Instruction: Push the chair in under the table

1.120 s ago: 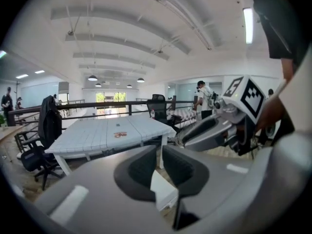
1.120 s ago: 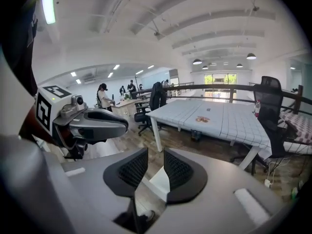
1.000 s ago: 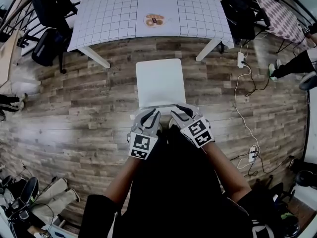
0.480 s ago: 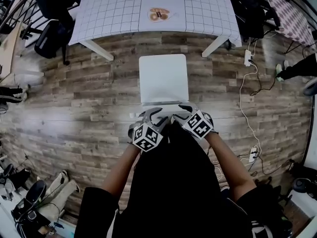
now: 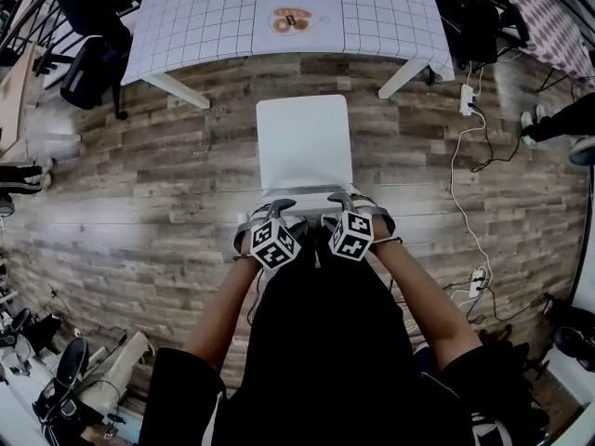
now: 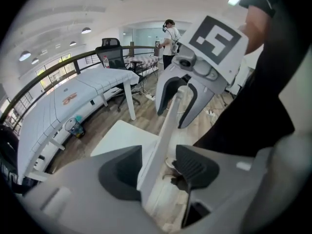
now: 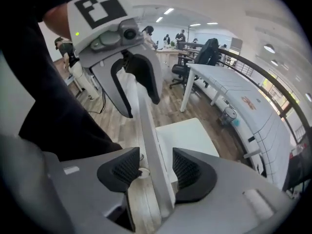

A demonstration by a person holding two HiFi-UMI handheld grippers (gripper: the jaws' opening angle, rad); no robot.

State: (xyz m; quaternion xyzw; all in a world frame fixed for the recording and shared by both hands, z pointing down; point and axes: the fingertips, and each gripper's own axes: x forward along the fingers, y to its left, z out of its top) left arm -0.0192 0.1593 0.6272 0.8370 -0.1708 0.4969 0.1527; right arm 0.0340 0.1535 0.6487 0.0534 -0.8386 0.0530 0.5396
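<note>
Jaws opening on left tongs (image 5: 270, 210) and right tongs (image 5: 356, 203), unclamped, straddling backrest of white plastic chair (image 5: 305, 142), likely for an even push. Chair sits short of checked-cloth surface (image 5: 204, 26).

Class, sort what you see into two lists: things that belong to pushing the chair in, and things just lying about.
Belong: chair; table; left gripper and right gripper, jaws opening astride the chair's back.
Lying about: power strip; black office chair; bin.
</note>
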